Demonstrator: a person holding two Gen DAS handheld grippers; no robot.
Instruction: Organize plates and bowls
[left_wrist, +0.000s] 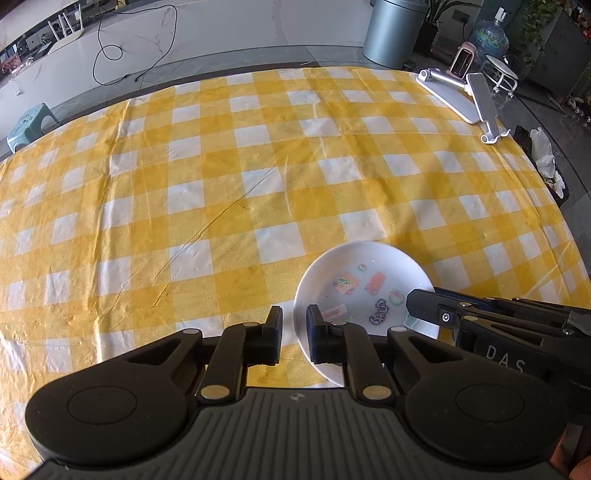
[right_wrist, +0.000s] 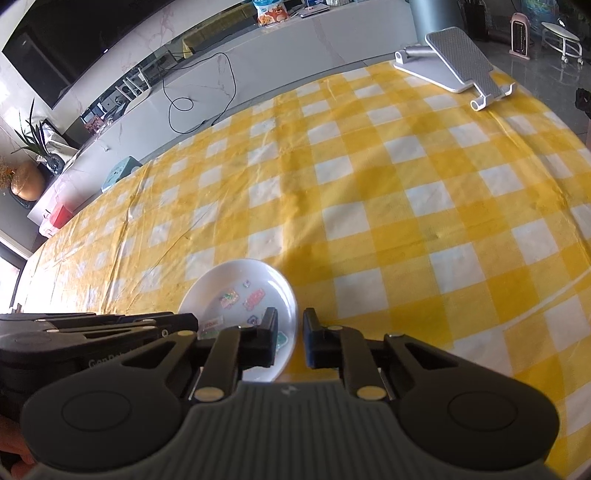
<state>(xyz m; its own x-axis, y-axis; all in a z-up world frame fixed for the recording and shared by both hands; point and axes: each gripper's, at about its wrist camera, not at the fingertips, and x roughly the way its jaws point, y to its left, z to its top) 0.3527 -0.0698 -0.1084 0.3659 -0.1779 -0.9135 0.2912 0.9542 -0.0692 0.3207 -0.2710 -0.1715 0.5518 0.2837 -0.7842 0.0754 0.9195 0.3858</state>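
Observation:
A white plate (left_wrist: 364, 266) with small colourful stickers lies on the yellow checked tablecloth (left_wrist: 221, 166). My left gripper (left_wrist: 294, 325) is open a little, its jaws straddling the plate's left rim without pinching it. My right gripper (right_wrist: 290, 326) is open a little too, its jaws straddling the plate's (right_wrist: 240, 275) right rim. Each gripper shows in the other's view: the right one (left_wrist: 424, 306) over the plate's right side, the left one (right_wrist: 184, 323) at the plate's left side. No bowl is in view.
A white folding stand (left_wrist: 461, 96) sits at the far right corner of the table, also in the right wrist view (right_wrist: 454, 62). Beyond the table are a grey bin (left_wrist: 395, 29), a small teal stool (left_wrist: 29, 123) and a white counter with a cable.

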